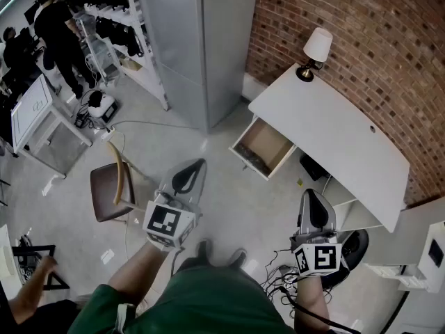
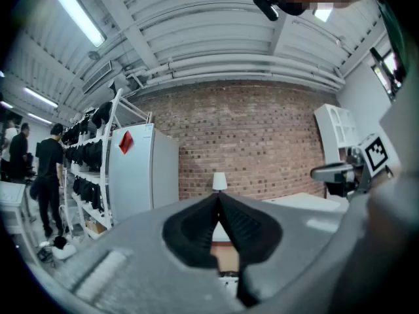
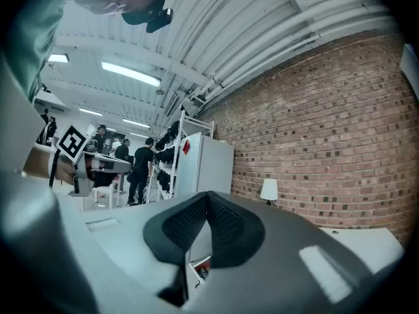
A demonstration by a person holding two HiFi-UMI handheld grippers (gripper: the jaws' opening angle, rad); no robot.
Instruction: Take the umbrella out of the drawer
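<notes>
**Operator:** Where's the umbrella?

**Spotter:** You can't pick it out for sure. The drawer (image 1: 266,145) stands pulled out, right of centre in the head view. A dark strip (image 1: 251,160) lies along its lower-left edge. That may be the umbrella, but it's too small to tell. The rest of the drawer bottom looks bare brown.

**Operator:** What does the drawer belong to?

**Spotter:** It juts from under the white surface (image 1: 348,141) along the brick wall, which has a lamp (image 1: 316,47) at its upper end.

**Operator:** And my grippers?

**Spotter:** Your left gripper (image 1: 197,167) is at lower centre and your right gripper (image 1: 313,202) at lower right. Both are over the floor, well apart from the drawer. Each has its jaws pressed together with nothing between them. Each gripper's own view shows the pads meeting at the tips.

**Operator:** How far along am I?

**Spotter:** At the very start, as I judge it. The drawer is already open, so you needn't pull it, but nothing is grasped. You have yet to reach a gripper into the drawer, spread its jaws, close them on the umbrella and lift it clear.

**Operator:** Anything in the way?

**Spotter:** A chair (image 1: 111,186) stands at the left, off your path. Cables (image 1: 278,277) lie on the floor near your right gripper, so mind your feet.
</notes>
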